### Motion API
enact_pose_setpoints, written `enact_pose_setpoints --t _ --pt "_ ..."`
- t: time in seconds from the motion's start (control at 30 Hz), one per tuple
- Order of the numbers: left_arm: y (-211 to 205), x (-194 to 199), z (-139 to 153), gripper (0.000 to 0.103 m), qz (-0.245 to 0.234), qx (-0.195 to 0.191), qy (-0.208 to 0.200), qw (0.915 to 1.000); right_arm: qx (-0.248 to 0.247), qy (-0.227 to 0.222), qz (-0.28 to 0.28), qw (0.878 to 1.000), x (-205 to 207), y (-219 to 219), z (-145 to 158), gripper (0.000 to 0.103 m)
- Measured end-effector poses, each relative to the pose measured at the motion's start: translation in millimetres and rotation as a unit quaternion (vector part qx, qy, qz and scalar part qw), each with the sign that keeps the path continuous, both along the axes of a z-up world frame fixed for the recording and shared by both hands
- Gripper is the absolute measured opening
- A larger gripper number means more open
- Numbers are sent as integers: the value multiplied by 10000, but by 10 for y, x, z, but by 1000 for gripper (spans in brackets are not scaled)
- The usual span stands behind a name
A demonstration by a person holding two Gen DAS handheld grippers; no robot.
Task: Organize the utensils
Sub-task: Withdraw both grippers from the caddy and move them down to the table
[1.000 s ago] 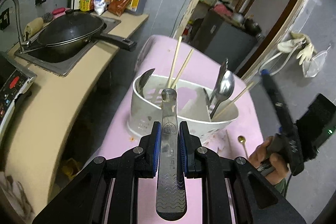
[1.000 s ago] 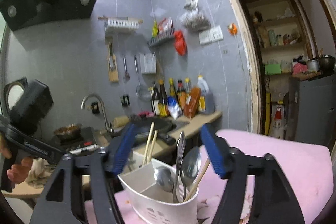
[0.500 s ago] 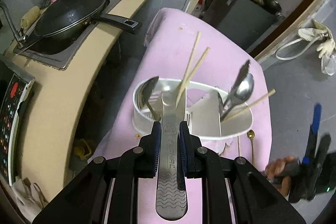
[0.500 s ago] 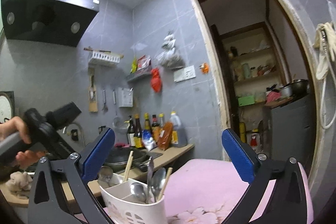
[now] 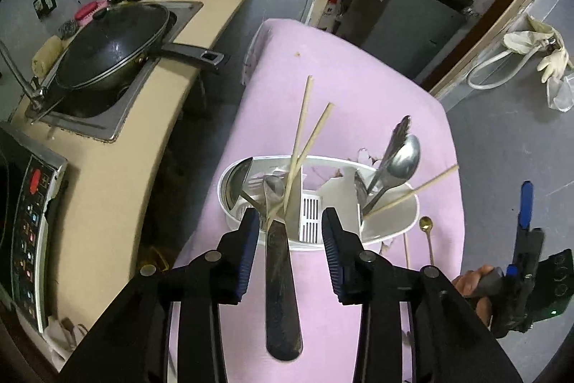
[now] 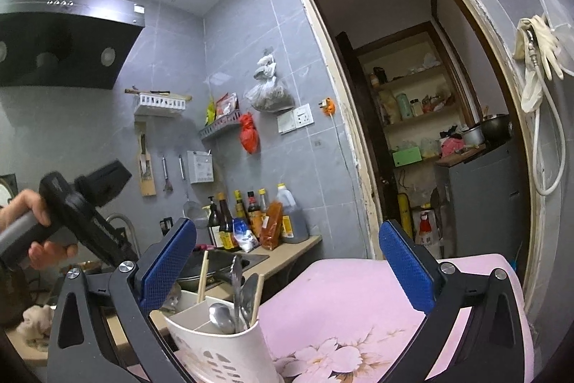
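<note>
Steel first: the flat-handled utensil [image 5: 281, 289] I am delivering stands between the blue pads of my left claw [image 5: 288, 252], its working end already down in the left compartment of the white caddy [image 5: 391, 228]. I point steeply downward so the piece can slide in head first beside the ladle-like spoon [image 5: 235, 180] and the two leaning chopsticks [image 5: 305, 139]. My left claw's jaws are opening, and a gap shows on both sides of the handle, so the pads are no longer pressing it; as I judge it, the caddy's wall and divider are what keep it upright now.

The caddy sits on the pink-covered table [image 5: 344, 96], directly below and ahead of the left claw. Its right compartment already holds spoons [image 5: 398, 164] and another chopstick [image 5: 412, 191], which suggests I am sorting by type. A small gold spoon [image 5: 427, 232] lies on the cloth just right of the caddy, seemingly not yet sorted.

My right claw [image 6: 287, 268] is spread as wide as it goes with nothing between the pads, held level, with the caddy low at its left.
</note>
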State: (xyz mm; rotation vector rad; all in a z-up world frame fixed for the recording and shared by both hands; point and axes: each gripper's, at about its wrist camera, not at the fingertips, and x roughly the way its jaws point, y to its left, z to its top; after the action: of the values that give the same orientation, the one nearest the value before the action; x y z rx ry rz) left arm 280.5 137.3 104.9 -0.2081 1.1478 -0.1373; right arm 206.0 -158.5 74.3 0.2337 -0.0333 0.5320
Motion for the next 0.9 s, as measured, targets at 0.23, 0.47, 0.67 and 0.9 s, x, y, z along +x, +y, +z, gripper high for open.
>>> enact_pose_setpoints --t 0.23,0.47,0.67,0.9 --pt "-106 -281 283 38 -111 -51 -938 9955 -108 -113 -156 9998 -94 -2 17 103" --pt "-517 -796 209 52 -375 42 -2544 9664 -168 -85 -401 9990 -254 -128 12 103" --pt "-827 -1068 -119 57 -534 -323 -3357 9399 -508 -21 -648 9966 -453 -228 -32 103" --pt "-1080 -1180 -337 71 -573 -430 -3946 9161 -822 19 -1129 9902 -680 -460 -72 103"
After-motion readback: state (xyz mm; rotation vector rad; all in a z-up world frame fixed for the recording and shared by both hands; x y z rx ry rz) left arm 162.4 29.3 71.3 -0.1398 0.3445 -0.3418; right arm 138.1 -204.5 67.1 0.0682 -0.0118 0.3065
